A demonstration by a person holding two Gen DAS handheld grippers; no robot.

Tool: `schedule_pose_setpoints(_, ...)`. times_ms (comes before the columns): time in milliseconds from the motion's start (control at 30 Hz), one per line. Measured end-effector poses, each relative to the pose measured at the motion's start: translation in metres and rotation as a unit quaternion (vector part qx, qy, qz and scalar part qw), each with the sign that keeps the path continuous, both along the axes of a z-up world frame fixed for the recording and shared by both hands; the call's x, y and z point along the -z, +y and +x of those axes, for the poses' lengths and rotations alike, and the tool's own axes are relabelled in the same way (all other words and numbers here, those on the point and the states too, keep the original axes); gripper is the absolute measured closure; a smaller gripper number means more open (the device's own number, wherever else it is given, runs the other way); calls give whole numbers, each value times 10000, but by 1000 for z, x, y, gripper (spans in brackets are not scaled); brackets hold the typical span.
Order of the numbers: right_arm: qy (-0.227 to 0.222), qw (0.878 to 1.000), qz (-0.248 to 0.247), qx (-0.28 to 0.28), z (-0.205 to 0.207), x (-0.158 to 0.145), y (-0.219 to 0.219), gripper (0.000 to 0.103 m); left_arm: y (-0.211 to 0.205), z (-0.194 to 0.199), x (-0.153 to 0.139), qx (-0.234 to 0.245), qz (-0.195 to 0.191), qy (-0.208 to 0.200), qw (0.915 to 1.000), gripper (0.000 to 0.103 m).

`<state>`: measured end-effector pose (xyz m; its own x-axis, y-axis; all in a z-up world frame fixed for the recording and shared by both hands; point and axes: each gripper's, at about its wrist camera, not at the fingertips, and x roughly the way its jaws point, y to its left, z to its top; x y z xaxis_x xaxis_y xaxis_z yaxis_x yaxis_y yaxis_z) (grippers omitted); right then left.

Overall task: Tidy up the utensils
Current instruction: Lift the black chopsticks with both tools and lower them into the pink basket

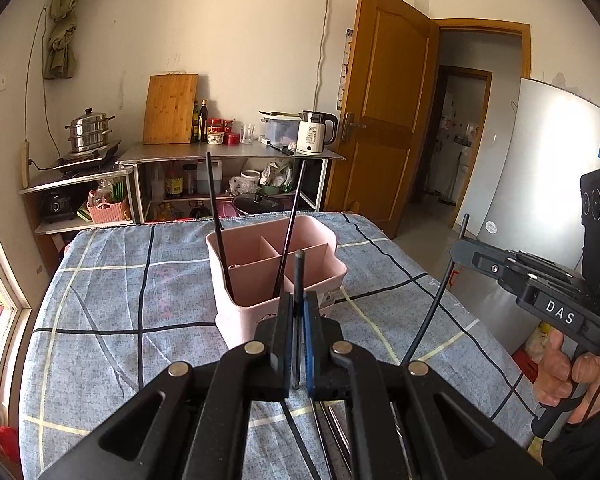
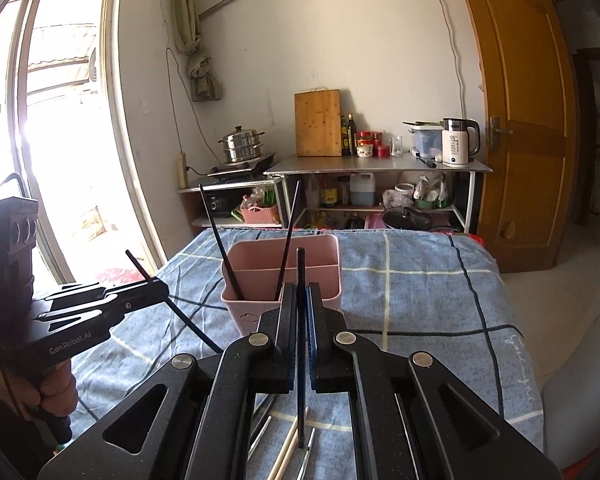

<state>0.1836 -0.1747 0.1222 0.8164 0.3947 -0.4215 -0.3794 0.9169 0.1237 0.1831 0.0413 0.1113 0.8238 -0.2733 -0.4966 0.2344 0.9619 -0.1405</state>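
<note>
A pink divided caddy (image 1: pixel 236 320) (image 2: pixel 244 312) stands on the blue checked cloth, with two black chopsticks (image 1: pixel 220 232) (image 2: pixel 288 240) leaning in its front compartment. My left gripper (image 1: pixel 299 298) is shut on a black chopstick (image 1: pixel 299 272) that points up just in front of the caddy. My right gripper (image 2: pixel 300 292) is shut on another black chopstick (image 2: pixel 300 268), also near the caddy's front. Each gripper shows in the other's view, the right gripper (image 1: pixel 458 246) with its slanted chopstick (image 1: pixel 436 300), the left gripper (image 2: pixel 162 286) with its own chopstick (image 2: pixel 140 266). A hand holds each handle.
Loose utensils (image 2: pixel 288 448) (image 1: pixel 336 432) lie on the cloth under the grippers. Behind the table, a metal shelf (image 1: pixel 228 152) carries a kettle, cutting board, bottles and steamer pot. A wooden door (image 1: pixel 384 120) and fridge (image 1: pixel 540 168) stand right, a window (image 2: pixel 60 120) left.
</note>
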Motion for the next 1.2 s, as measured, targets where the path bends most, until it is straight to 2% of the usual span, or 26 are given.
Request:
schedule_pose_setpoints(633,-203,9997,-81,-144,3,-16,6,99,6,9,-25,81,80,2,9999,98)
schedule_pose_setpoints(1200,-818,9962,111,-273,38,-75,30,99,22,44,-101,-59,-135,-605,9981,98)
